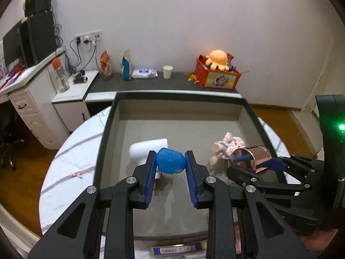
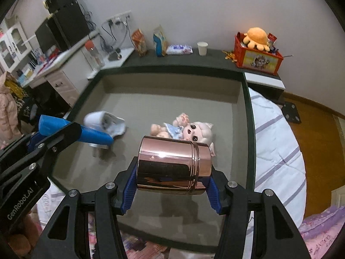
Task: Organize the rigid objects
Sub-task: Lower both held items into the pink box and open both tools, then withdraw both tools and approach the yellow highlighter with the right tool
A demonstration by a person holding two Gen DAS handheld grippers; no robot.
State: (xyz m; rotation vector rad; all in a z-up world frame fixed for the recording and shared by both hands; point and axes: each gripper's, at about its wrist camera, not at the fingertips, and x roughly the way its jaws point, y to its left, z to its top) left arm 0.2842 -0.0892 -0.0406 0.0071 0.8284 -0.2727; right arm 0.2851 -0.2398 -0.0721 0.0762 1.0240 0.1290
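A large grey open box with a dark rim lies on a bed. My left gripper is shut on a blue plastic bottle and holds it above the box floor; the bottle also shows in the right wrist view. My right gripper is shut on a shiny copper cylinder tin, held sideways above the box; the tin shows in the left wrist view. A doll and a white folded item lie on the box floor.
A dark shelf behind the box carries snack bags, a tissue pack, a paper cup and a red toy crate with an orange plush. A white quilt surrounds the box. A desk stands at left.
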